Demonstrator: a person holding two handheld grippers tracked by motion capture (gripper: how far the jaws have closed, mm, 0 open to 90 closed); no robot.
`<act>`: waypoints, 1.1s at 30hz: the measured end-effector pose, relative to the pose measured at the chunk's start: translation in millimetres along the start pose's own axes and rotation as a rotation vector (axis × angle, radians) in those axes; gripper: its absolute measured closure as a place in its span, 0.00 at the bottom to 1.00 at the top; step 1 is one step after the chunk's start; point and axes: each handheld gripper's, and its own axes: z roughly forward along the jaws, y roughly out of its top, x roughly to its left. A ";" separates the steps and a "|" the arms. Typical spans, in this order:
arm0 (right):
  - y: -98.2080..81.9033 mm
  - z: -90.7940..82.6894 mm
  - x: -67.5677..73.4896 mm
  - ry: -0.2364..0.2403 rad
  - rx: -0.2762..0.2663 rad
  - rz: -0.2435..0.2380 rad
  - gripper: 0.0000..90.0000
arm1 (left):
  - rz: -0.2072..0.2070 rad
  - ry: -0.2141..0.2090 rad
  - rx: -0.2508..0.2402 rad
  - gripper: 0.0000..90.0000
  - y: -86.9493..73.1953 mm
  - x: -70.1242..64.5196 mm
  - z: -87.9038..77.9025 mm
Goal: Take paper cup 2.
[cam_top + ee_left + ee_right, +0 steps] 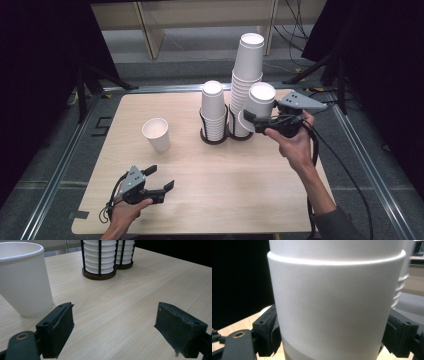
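Two stacks of upside-down white paper cups stand side by side, each in a dark wire holder on a round brown base: the tall stack (pixel 247 75) and the short stack (pixel 213 111). One single white paper cup (pixel 156 134) stands upright with its mouth open, ahead of the left jaws and a little to their left, close by. One more upside-down white paper cup (pixel 260 106) sits clamped between the jaws of the right gripper (pixel 255 120), pressed on both flanks, just beside the tall stack; in the right gripper view a further cup rim shows above it, so it may be more than one nested cup. That makes two stacks and two separate cups, plus two grippers.

The left gripper (pixel 161 179) has its jaws spread wide apart with only bare tabletop between them.

The pale wood-grain table (pixel 225 190) sits in a metal frame, with dark curtains at both sides and pale wooden shelving behind.
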 end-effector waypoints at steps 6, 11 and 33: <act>-23.8 20.1 10.0 0.042 0.016 0.012 0.19 | -0.001 0.013 0.017 0.16 -0.7 -1.3 -1.1; -37.9 33.7 17.9 0.075 0.015 0.008 0.19 | -0.001 0.014 0.024 0.16 -1.4 -1.6 0.0; -73.4 68.3 55.1 0.201 0.087 0.023 0.19 | 0.021 0.000 -0.020 0.16 -1.3 -1.7 2.2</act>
